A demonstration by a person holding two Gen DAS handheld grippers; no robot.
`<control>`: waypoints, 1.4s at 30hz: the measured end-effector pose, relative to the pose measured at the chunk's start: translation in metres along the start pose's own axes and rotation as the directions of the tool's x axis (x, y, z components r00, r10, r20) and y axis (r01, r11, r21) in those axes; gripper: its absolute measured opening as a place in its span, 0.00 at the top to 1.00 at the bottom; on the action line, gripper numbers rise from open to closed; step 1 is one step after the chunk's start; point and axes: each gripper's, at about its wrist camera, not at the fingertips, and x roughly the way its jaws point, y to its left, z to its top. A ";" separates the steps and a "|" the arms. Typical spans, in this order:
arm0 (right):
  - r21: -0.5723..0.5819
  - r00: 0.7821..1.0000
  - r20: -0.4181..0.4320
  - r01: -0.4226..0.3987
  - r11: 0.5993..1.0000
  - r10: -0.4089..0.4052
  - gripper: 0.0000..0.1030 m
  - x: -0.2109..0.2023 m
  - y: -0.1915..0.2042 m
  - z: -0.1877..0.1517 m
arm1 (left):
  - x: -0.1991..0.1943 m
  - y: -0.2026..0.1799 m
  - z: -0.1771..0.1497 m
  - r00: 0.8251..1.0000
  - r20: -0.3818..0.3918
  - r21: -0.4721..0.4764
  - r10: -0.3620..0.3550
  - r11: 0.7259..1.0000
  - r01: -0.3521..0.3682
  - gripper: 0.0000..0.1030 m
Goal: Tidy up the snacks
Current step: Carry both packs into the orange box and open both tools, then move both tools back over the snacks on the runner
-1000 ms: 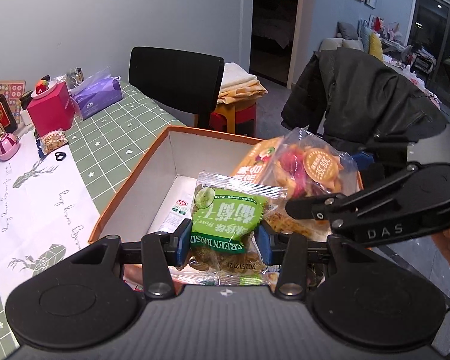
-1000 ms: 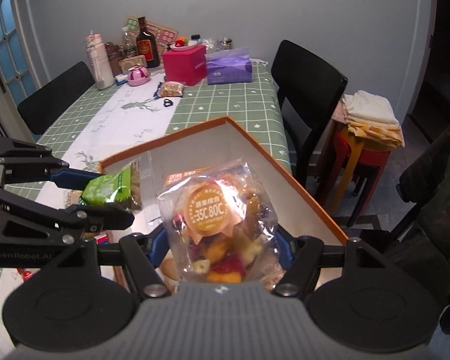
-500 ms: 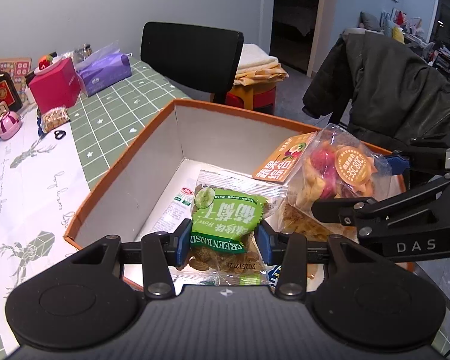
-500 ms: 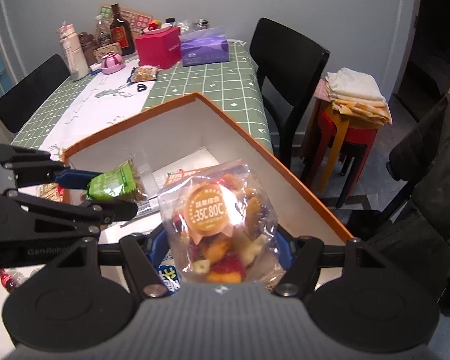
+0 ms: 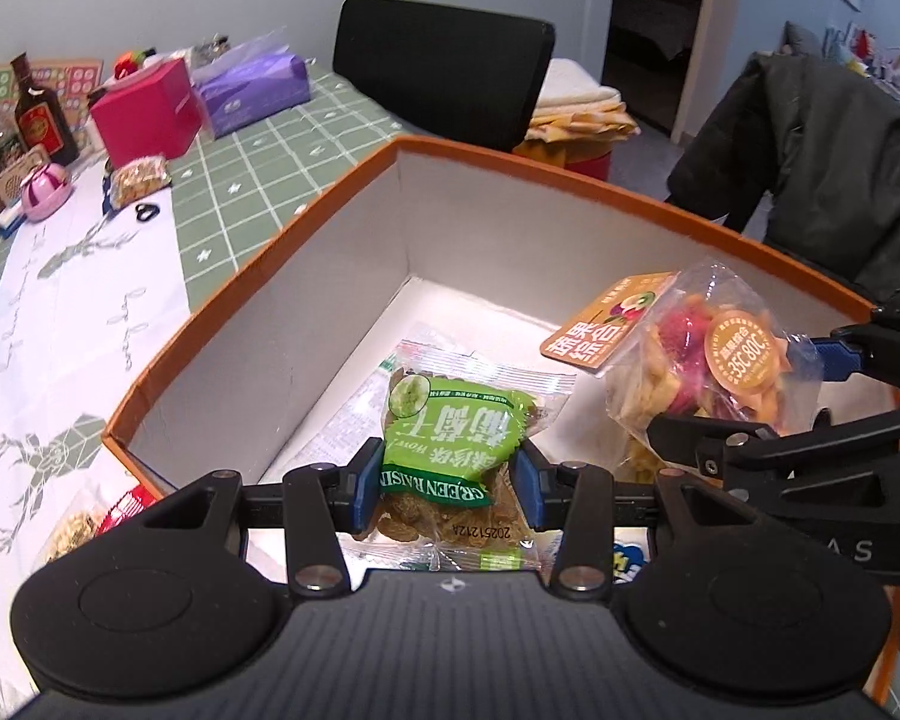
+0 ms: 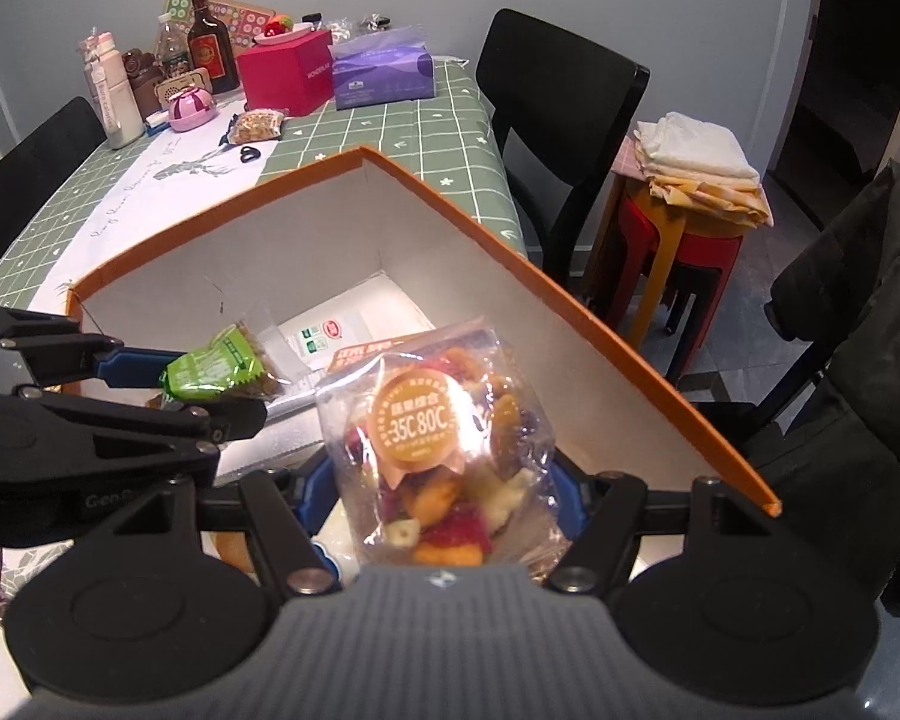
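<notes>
Left wrist view first: your left gripper (image 5: 447, 483) had its blue pads clamped on both sides of the green raisin packet with a clear crinkled edge (image 5: 450, 450), held over the open orange-rimmed cardboard box with white inner walls (image 5: 330, 324). Beneath the packet a flat white printed pouch (image 5: 342, 420) lay on the box floor. To the right, your right gripper (image 5: 810, 396) reached in across the box, pinching the clear bag of mixed dried fruit with an orange round sticker (image 5: 690, 360); its orange header card (image 5: 606, 324) leaned toward the raisin packet, close but not touching.

From the right wrist view, that fruit bag (image 6: 444, 456) filled the gap between the pads and blocked most of the near box floor. Your left gripper (image 6: 210, 384) came in from the left with the green packet (image 6: 216, 369) near the left wall of the box (image 6: 510, 300).

Around you: green checked tablecloth (image 6: 390, 138), a magenta cube box (image 6: 285, 78), a purple tissue pack (image 6: 384, 69), a dark brown bottle (image 6: 210, 45), a small bag of nuts (image 6: 258, 126), and a black chair (image 6: 564, 96) behind the box's far corner. Beside it, a red stool stacked with folded cloths (image 6: 696, 180); a dark jacket (image 6: 858, 360) hung at the right.
</notes>
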 end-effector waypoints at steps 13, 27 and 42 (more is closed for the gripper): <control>-0.032 0.998 -0.059 0.032 0.999 -0.034 0.34 0.016 0.004 -0.004 | 0.011 -0.012 -0.006 0.996 -0.020 0.073 0.088 0.994 -0.086 0.48; -0.001 0.999 0.039 0.004 1.000 -0.004 0.26 -0.013 0.003 0.002 | -0.029 0.010 0.006 0.997 0.075 -0.040 0.001 0.999 0.002 0.42; -0.059 0.992 0.120 -0.038 0.998 0.045 0.26 -0.052 0.038 0.007 | -0.107 0.060 -0.009 0.983 0.182 -0.063 0.034 0.998 -0.023 0.39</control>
